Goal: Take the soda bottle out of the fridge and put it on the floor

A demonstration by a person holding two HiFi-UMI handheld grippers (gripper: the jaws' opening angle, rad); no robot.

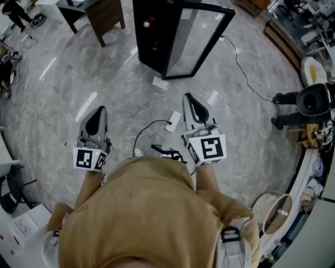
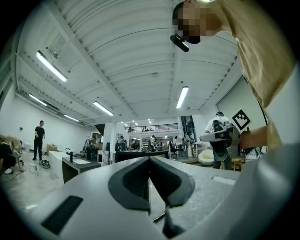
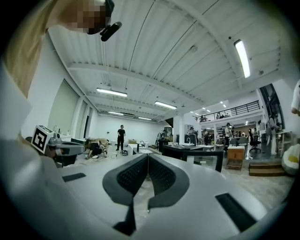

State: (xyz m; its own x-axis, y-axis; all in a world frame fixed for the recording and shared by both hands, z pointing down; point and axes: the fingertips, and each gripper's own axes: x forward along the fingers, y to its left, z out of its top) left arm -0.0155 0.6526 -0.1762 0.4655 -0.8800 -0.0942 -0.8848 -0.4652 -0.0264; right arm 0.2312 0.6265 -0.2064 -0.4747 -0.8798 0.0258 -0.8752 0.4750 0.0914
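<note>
A black fridge (image 1: pixel 152 36) stands on the marble floor ahead of me, and its glass door (image 1: pixel 196 39) hangs open to the right. Small red spots (image 1: pixel 148 23) show in its dark inside; I cannot make out the soda bottle itself. My left gripper (image 1: pixel 97 112) is held low at the left and my right gripper (image 1: pixel 189 99) at the right. Both point towards the fridge and stay well short of it. In the gripper views the left gripper (image 2: pixel 150 161) and the right gripper (image 3: pixel 148 159) each have their jaws pressed together with nothing between them.
A white power adapter (image 1: pixel 173 121) with a black cable lies on the floor between the grippers. A white sheet (image 1: pixel 160 82) lies near the fridge's foot, and a thin cable (image 1: pixel 242 69) runs off to the right. A dark wooden table (image 1: pixel 102 15) stands at the back left. Someone's shoes (image 1: pixel 285 110) are at the right.
</note>
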